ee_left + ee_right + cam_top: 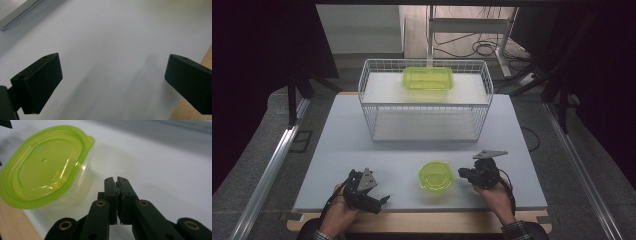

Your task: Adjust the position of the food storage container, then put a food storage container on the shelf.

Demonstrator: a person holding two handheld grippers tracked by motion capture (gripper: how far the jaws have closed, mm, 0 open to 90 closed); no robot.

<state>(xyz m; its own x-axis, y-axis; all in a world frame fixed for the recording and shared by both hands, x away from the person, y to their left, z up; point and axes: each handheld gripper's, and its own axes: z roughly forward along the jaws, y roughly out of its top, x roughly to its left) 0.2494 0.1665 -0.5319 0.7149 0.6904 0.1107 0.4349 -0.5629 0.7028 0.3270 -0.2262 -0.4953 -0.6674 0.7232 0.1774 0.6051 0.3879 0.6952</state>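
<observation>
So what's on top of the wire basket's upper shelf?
A rectangular container with a yellow-green lid rests on the white upper shelf of the wire basket, toward the back. Its contents cannot be made out through the lid. The lower shelf looks bare.

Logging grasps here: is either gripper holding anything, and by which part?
Nothing is held. The right gripper is shut beside the round green-lidded plastic container; the left gripper is open.

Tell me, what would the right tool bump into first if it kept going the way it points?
Probably the round green-lidded container. The shut right tool aims just beside it, so it might graze its edge or slide past.
</observation>
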